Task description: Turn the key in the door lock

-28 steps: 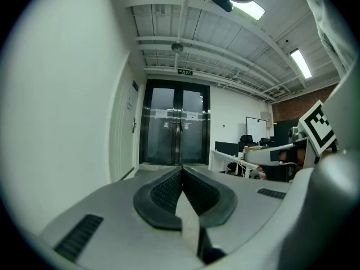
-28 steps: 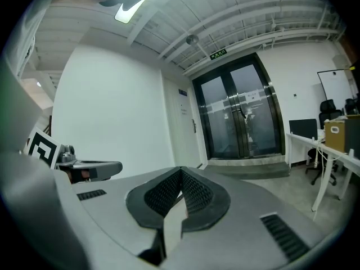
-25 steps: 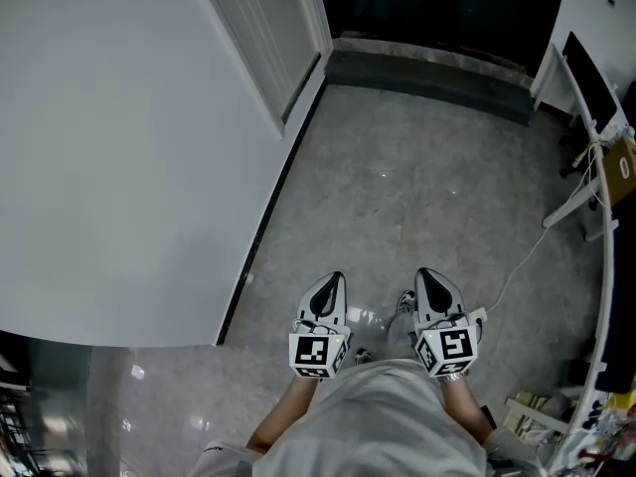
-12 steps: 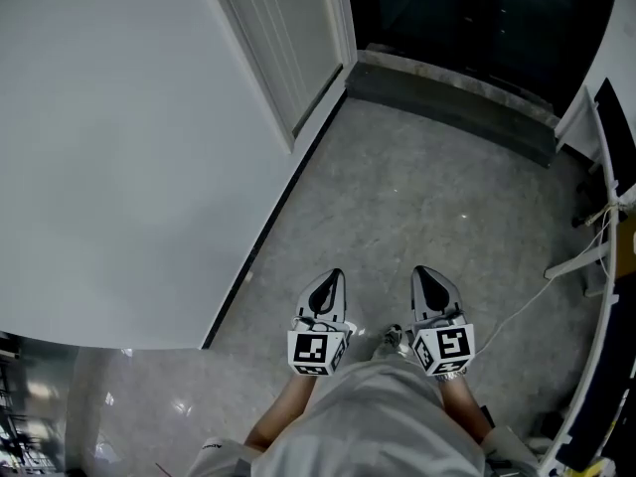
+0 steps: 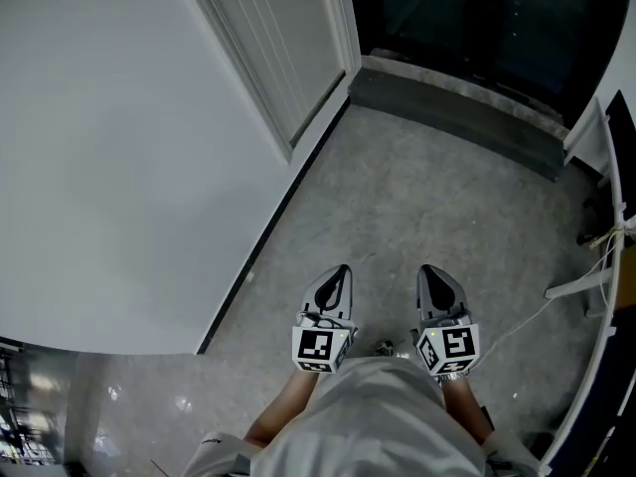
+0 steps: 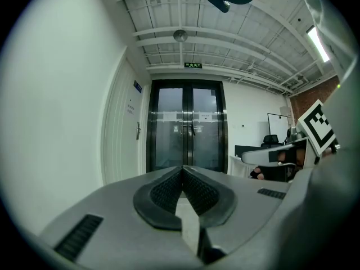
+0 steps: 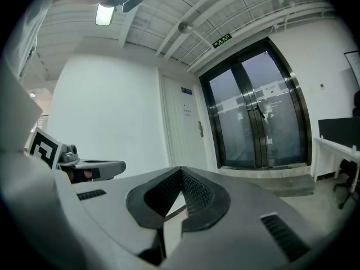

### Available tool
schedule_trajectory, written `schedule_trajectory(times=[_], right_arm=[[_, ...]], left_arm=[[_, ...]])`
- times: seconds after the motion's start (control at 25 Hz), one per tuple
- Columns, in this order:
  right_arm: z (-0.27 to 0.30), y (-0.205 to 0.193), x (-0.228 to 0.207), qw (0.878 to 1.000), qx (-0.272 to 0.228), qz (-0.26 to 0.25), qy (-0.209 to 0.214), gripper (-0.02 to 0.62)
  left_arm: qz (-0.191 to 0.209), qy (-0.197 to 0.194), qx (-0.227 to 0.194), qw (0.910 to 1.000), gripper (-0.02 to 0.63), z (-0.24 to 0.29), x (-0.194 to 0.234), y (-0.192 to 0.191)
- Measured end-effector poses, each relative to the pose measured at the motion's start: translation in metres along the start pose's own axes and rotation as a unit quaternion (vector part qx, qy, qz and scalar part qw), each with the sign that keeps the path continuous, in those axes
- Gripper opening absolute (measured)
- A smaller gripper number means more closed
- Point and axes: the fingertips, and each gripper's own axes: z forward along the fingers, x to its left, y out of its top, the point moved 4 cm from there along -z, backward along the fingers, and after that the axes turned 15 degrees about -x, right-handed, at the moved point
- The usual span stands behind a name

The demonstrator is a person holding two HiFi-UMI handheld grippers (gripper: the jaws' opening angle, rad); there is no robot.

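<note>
A grey speckled stone floor [image 5: 417, 207] fills the middle of the head view, and a black baseboard [image 5: 268, 237] divides it from a plain white wall [image 5: 109, 147] at 9 o'clock. A white panelled door [image 5: 278, 38] stands in that wall at 11 o'clock. Its lever handle [image 6: 138, 131] with the lock shows small in both gripper views, and no key can be made out there. At 12 to 1 o'clock a dark raised threshold [image 5: 457, 107] runs under black-framed glass double doors [image 6: 185, 128]. A green exit sign [image 6: 193, 66] hangs over them, below a white beamed ceiling [image 6: 225, 32]. At 3 o'clock stands a white desk leg [image 5: 576, 288], and a pale cable [image 5: 517, 321] trails across the floor near it. The left gripper [image 5: 342, 269] and the right gripper [image 5: 425, 269] are held side by side at 6 o'clock, well short of the door. Each has its ribbed pads [image 6: 169, 190] pressed together at the tips with nothing between them.
</note>
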Motion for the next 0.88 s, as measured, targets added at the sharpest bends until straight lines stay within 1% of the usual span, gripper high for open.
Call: schedule_trajectory(times=[0.08,0.24,0.44,0.72,0.88], right_arm=[[0.006,-0.001,-0.007,1.000,0.002,0.003,-0.001,0.000],[0.015,-0.005,-0.025,1.000,0.006,0.005,-0.009,0.002],[0.033,-0.012,-0.052,0.999,0.008,0.005,-0.033,0.001],[0.097,-0.011,-0.082,0.999,0.010,-0.004,-0.051,0.001],[0.144,-0.008,-0.096,0.999,0.011,-0.009,-0.052,0.000]], left_arm=[[0.001,0.000,0.005,1.0000,0.009,0.012,0.001,-0.001],[0.002,-0.006,0.000,1.0000,0.009,0.037,0.000,-0.001],[-0.003,-0.014,0.008,0.9999,0.009,0.068,0.003,-0.019],[-0.016,-0.043,0.004,0.9989,0.009,0.145,0.023,-0.029],[-0.018,-0.045,0.004,0.9988,0.008,0.183,0.045,-0.028]])
